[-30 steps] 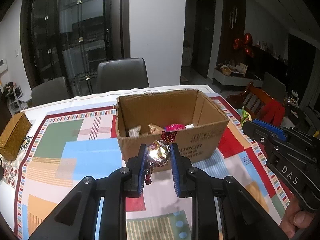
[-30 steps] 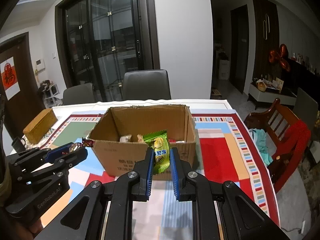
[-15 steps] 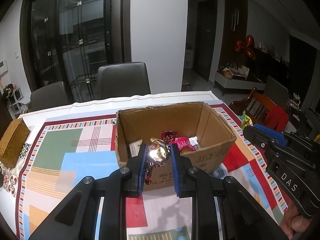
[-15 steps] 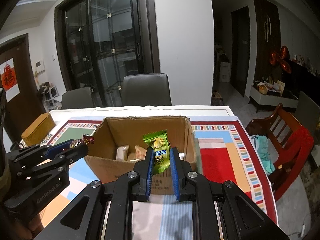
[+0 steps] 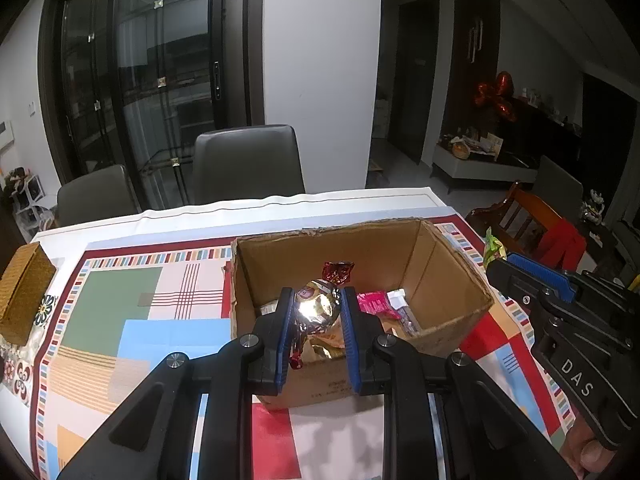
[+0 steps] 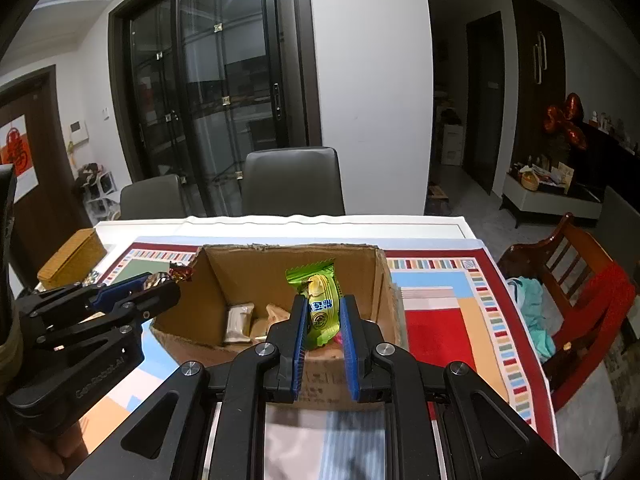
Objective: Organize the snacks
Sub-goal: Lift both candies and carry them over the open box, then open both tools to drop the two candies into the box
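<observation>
An open cardboard box point(image 5: 452, 264) point(image 6: 372, 280) stands on the patterned tablecloth with several wrapped snacks inside. My left gripper point(image 5: 316, 308) is shut on a gold foil candy point(image 5: 314, 310) with red twisted ends, held over the box's near wall. My right gripper point(image 6: 323, 312) is shut on a green snack packet point(image 6: 318, 300), also above the box's near edge. In the right wrist view the left gripper point(image 6: 160, 282) shows at the box's left corner. In the left wrist view the right gripper point(image 5: 508, 258) with the green packet's tip point(image 5: 493, 246) shows at the right.
A woven tan box point(image 5: 22, 292) point(image 6: 74, 256) sits at the table's left edge. Two grey chairs point(image 5: 248, 164) stand behind the table. A wooden chair point(image 6: 576, 276) with red cloth stands to the right.
Both grippers have moved forward toward the box with their snacks still held; the box looks nearer and its inside shows more.
</observation>
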